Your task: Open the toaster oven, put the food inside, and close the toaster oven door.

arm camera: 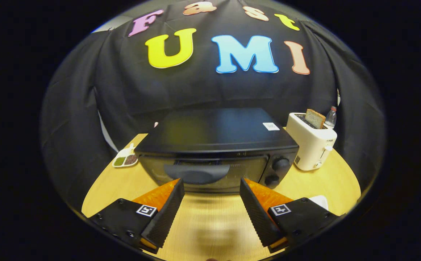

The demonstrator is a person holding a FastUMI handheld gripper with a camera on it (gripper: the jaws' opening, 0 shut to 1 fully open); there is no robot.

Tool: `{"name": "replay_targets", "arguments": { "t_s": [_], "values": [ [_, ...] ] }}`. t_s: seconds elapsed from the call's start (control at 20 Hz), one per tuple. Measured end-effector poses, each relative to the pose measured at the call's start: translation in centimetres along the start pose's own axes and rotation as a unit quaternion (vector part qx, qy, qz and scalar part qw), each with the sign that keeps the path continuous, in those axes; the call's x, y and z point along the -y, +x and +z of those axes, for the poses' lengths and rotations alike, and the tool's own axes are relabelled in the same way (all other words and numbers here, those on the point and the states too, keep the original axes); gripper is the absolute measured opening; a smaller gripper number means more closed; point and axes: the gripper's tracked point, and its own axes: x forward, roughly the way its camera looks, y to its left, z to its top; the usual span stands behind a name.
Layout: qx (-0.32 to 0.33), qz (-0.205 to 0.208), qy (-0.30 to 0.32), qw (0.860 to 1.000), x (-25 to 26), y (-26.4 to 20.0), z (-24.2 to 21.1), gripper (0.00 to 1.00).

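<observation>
Gripper view. Toaster oven [214, 148], black, frame centre on the wooden table [210, 224], door shut, handle [196, 173] just ahead of the fingers. White toaster [313, 145], right of centre, holding one bread slice [315, 118]. Small divided dish [125, 159], left, holding green and dark portions. Gripper [212, 190]: fingers spread wide, holding nothing, touching nothing.

Staged demo booth, not a real kitchen: black cloth wall [210, 90] draped behind a round wooden tabletop [214, 217] w/ kitchen props, i.e. toaster oven [214, 152], white toaster [313, 145] w/ bread slice [315, 118], small condiment dish [125, 159].
</observation>
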Motion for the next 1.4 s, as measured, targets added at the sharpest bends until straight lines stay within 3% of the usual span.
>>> {"name": "replay_targets", "arguments": {
  "t_s": [0.15,0.75,1.4],
  "values": [
    [0.011,0.0,0.026,1.0,-0.9,1.8,1.4,0.98],
    [-0.026,-0.011,0.004,1.0,-1.4,1.9,1.1,0.98],
    [-0.087,-0.019,-0.004,0.996,-0.9,-3.3,-8.6,0.99]
  ]
}}
